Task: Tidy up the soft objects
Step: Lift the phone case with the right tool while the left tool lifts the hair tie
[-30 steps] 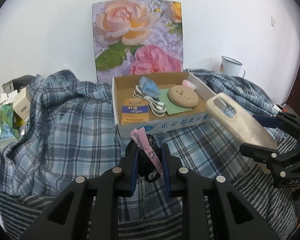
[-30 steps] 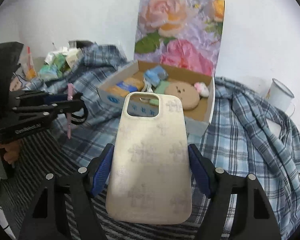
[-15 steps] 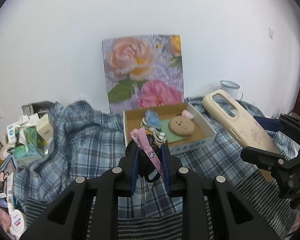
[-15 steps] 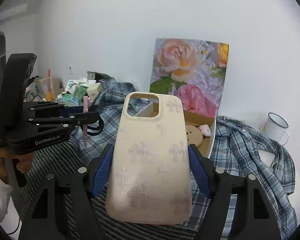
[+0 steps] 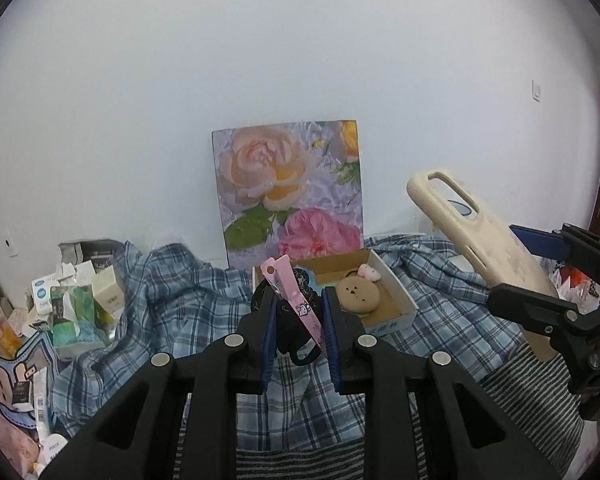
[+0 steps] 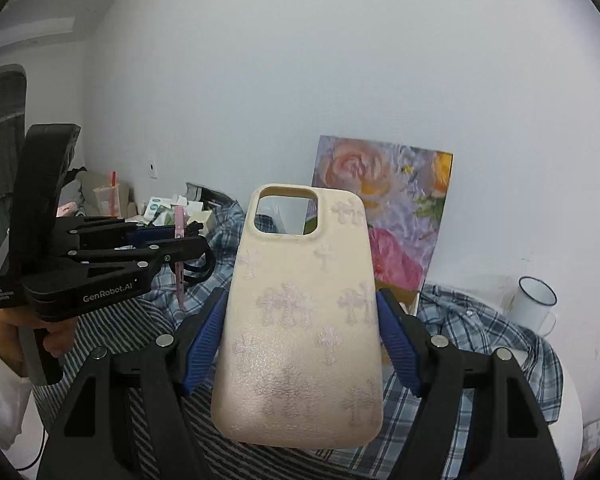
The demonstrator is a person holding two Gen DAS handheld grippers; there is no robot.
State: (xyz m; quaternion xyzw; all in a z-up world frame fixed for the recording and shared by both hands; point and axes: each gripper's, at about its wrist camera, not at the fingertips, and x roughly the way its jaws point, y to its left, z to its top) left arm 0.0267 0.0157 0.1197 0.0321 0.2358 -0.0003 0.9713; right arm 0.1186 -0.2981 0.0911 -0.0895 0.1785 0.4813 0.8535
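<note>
One cream soft phone case with pale cross motifs (image 6: 300, 320) is clamped by its long edges between the blue-padded jaws of the right gripper (image 6: 300, 344), jaws about half open on it, case upright with its camera cutout at the top. One pink flat hair clip with a cartoon print (image 5: 294, 300) and one black hair tie loop (image 5: 296, 344) sit pinched in the left gripper (image 5: 299, 316), jaws nearly shut on them. Both loads are held up in the air over the blue plaid cloth (image 5: 172, 300) and the grey striped fabric (image 6: 140, 328).

One open cardboard box (image 5: 396, 300) lies on the plaid cloth below; inside show one round tan bear-face pad (image 5: 358, 295) and one small pink-and-white plush (image 5: 369, 272), touching. One floral rose picture (image 5: 288, 192) leans on the white wall (image 5: 260, 60). One white enamel mug (image 6: 534, 304) stands right of it. A pile of small cartons and packets (image 5: 72, 300) sits at left; their print is too small to read.

Readable: "GenRobot.AI" on the left gripper's body in the right wrist view. One hand (image 6: 40, 332) with a white sleeve holds its handle.

Versus a second ago: both grippers are higher, the box looks smaller and lower in frame, more wall shows; both grips unchanged.
</note>
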